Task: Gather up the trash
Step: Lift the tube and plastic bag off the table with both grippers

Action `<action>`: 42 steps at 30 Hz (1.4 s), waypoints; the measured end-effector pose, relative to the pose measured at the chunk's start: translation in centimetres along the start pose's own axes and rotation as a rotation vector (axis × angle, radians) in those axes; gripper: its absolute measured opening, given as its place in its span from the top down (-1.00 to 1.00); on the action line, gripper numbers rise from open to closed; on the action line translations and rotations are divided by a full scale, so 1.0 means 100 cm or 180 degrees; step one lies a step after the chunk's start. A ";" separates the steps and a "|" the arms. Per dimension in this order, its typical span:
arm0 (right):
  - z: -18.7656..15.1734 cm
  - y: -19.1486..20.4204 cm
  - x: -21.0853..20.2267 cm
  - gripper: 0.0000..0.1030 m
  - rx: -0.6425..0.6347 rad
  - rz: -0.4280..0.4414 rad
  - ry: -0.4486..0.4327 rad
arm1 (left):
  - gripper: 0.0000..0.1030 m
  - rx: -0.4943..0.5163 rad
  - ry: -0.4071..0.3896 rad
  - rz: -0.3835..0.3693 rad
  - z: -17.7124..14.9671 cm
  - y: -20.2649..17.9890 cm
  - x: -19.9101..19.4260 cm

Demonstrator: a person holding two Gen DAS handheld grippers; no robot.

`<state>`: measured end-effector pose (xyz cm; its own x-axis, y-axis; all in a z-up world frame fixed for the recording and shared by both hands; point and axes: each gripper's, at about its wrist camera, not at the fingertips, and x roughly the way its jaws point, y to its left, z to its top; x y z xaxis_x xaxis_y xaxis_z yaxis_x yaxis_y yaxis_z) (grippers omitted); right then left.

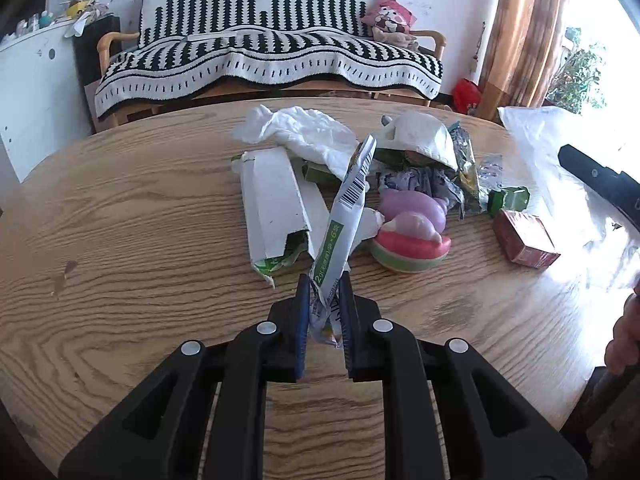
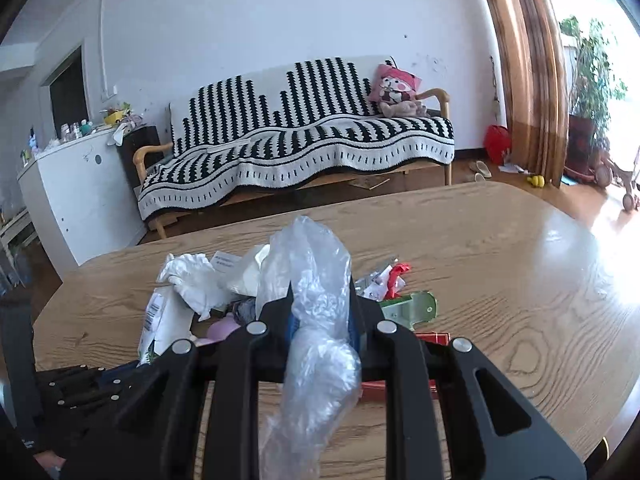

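Jaws of my left gripper [image 1: 325, 280] are pinching a barcoded wrapper [image 1: 347, 208] by its end, lifting it clear of the trash pile mid-table [image 1: 120, 208], while my right gripper [image 2: 322, 300] is clamping the clear plastic bag [image 2: 316, 280] to receive it.

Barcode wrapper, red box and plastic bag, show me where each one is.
barcode wrapper [image 1: 354, 192], left wrist view, on its barcode.
red box [image 1: 524, 236], left wrist view, on its top face.
plastic bag [image 2: 316, 280], right wrist view, on its bunched upper part.
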<state>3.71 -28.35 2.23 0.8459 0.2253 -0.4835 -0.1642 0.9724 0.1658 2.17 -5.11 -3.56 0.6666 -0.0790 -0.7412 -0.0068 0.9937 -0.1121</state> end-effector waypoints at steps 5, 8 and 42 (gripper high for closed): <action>-0.005 0.003 0.004 0.62 0.0035 0.0021 0.0084 | 0.73 -0.0065 0.0013 -0.0022 0.000 0.002 0.000; -0.005 0.005 0.006 0.61 0.0024 0.0033 0.0107 | 0.73 -0.0058 0.0028 -0.0027 0.000 0.002 0.000; -0.008 0.009 0.020 0.61 -0.0030 0.0150 0.0322 | 0.72 -0.0086 0.0109 -0.0070 -0.005 -0.002 0.008</action>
<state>4.82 -26.96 0.68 0.7815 0.2754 -0.5598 -0.2079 0.9610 0.1826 2.38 -5.44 -4.46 0.6410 -0.1038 -0.7605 -0.0129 0.9892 -0.1459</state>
